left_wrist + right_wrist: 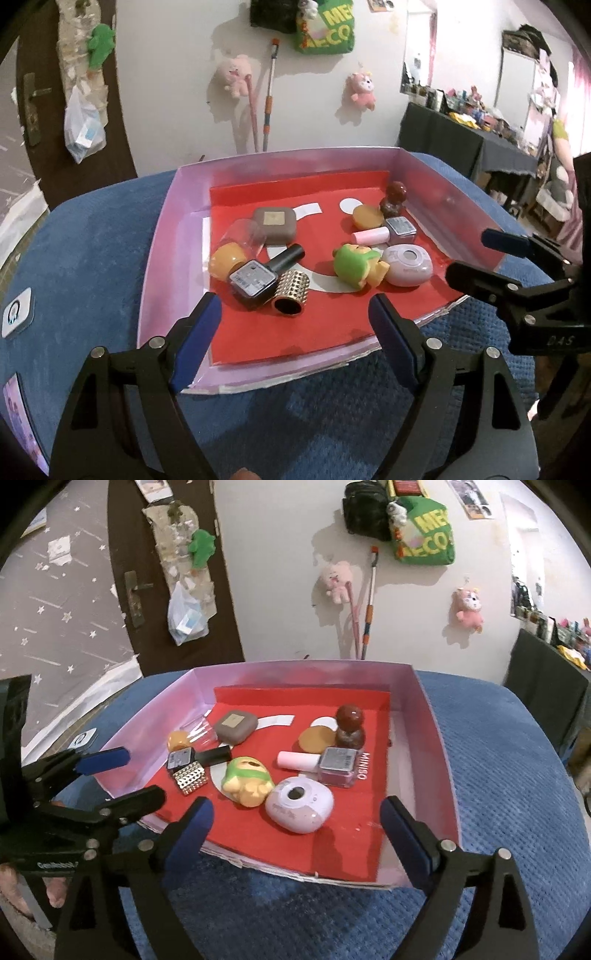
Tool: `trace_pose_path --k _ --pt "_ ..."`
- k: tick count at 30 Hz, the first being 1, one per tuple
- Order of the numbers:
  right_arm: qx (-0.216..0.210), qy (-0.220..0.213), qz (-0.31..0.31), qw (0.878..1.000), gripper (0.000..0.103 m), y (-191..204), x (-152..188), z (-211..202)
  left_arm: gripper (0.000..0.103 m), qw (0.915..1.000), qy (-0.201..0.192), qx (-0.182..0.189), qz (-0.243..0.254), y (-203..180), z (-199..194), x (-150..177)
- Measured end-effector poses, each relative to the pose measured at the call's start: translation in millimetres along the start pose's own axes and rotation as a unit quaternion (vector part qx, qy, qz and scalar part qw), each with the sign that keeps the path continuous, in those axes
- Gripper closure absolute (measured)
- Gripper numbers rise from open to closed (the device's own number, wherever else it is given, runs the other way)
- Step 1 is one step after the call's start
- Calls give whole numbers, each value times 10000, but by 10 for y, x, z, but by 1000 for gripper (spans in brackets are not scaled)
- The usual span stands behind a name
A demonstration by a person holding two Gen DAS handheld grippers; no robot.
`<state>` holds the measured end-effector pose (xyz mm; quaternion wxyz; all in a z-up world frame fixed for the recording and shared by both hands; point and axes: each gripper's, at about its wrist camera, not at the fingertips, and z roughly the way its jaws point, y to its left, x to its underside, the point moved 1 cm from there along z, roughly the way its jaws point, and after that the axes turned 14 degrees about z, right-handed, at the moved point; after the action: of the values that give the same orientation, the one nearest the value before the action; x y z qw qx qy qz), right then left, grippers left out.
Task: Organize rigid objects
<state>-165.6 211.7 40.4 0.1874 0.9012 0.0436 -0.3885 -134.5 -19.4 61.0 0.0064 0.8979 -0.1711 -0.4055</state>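
Blue textured cloth covers the work surface, with a white wall hung with plush toys behind it. On the cloth sits a pink tray lined with red paper, and all the items lie inside it. My left claw hovers at the tray's near edge, its blue-padded fingers spread wide and holding nothing. My right claw hovers at the near edge too, fingers likewise spread apart and empty; in the left view it enters from the right, over the tray's right wall. Between my left fingertips, just ahead, lies a gold studded cylinder on its side, touching a dark polish bottle with a black cap. Left of the bottle lies a clear capsule with an orange base, beside a brown square case. At centre lies a green-and-yellow figure, tipped over, touching a lilac round case just ahead of my right claw. Behind them a pink polish bottle lies on its side next to the word MINISO printed on the liner. At the back right a brown figurine stands upright, with an orange disc touching its left side.
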Motion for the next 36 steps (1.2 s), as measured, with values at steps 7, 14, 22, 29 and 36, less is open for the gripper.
trace_pose_path --k 7,14,22,29,36 --pt "257 -188 9 9995 1 19 111 -83 21 9997 49 -210 -100 -28 19 135" --pt "215 -119 188 9995 0 15 182 -76 19 9996 83 -203 -187 -35 16 227" --pt "231 -66 338 9991 0 -39 241 -13 10 9994 86 -116 -305 -4 58 271" --pt "334 -148 187 9992 0 -13 283 3 6 9991 75 -52 -419 28 77 299" --pt "366 -201 192 9989 0 -14 295 8 1 9991 82 -105 -410 33 81 305"
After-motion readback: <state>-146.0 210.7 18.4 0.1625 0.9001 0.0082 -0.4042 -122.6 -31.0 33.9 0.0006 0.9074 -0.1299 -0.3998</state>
